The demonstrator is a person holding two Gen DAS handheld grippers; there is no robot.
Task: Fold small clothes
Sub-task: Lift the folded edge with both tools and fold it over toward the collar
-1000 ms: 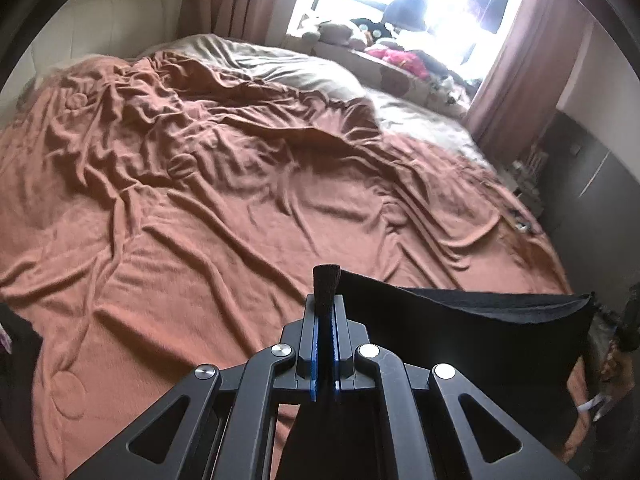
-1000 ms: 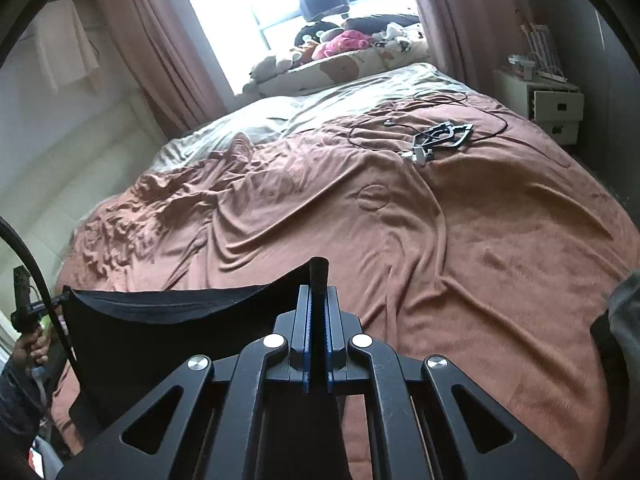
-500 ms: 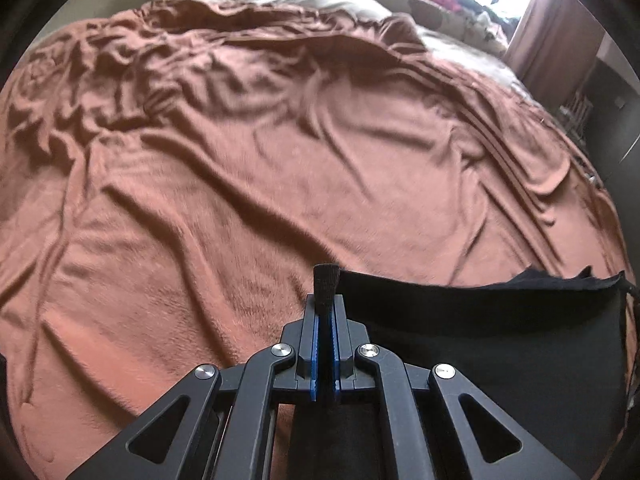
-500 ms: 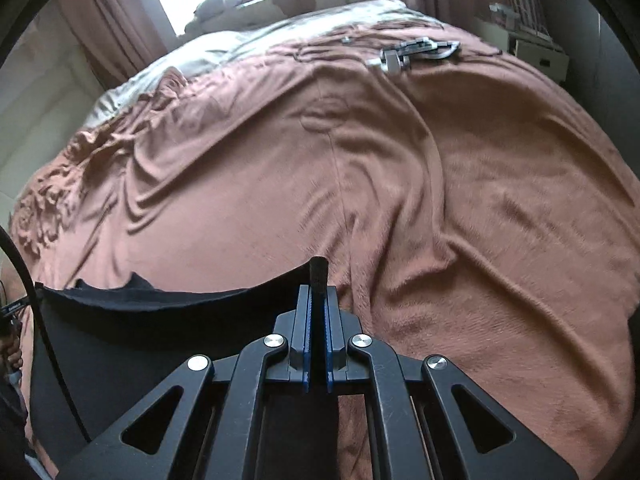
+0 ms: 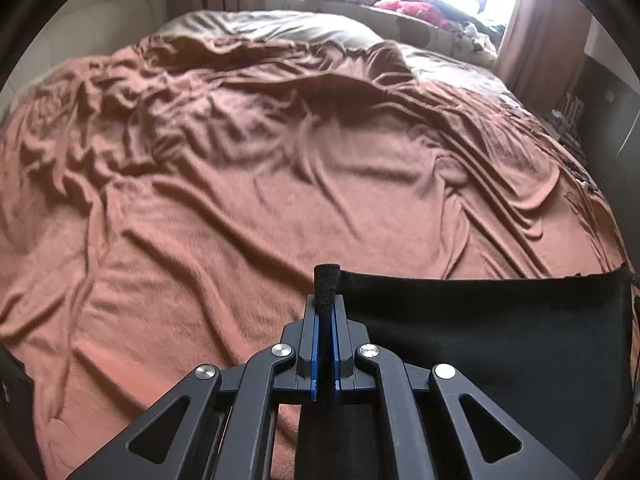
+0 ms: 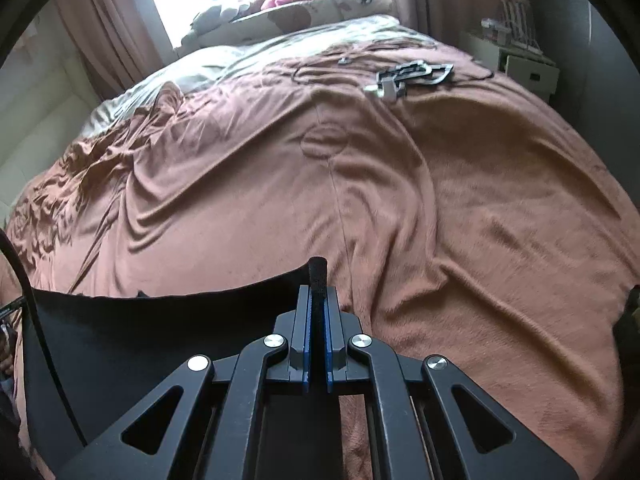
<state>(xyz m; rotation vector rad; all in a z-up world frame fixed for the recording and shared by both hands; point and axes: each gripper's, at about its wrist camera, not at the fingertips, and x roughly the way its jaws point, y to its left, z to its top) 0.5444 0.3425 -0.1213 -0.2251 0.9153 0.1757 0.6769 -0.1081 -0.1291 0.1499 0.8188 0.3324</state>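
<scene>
A black garment [image 5: 488,320] hangs stretched between my two grippers above the near part of the bed. My left gripper [image 5: 325,312] is shut on its left top corner, and a nub of black cloth pokes up between the pads. The cloth's top edge runs off to the right from there. In the right wrist view the same black garment [image 6: 160,332] spreads to the left, and my right gripper [image 6: 316,300] is shut on its right top corner. The lower part of the cloth is hidden behind the gripper bodies.
A rumpled brown blanket [image 5: 248,184] covers the whole bed. A spare gripper tool with cables [image 6: 412,76] lies on the far right of the blanket [image 6: 440,200]. Pillows and soft toys [image 5: 404,6] line the window sill. A white nightstand [image 6: 524,68] stands at the bed's right.
Both grippers have come lower and closer over the bed with the black garment still stretched between them. The views tipped down half a second ago and now show the window again.
</scene>
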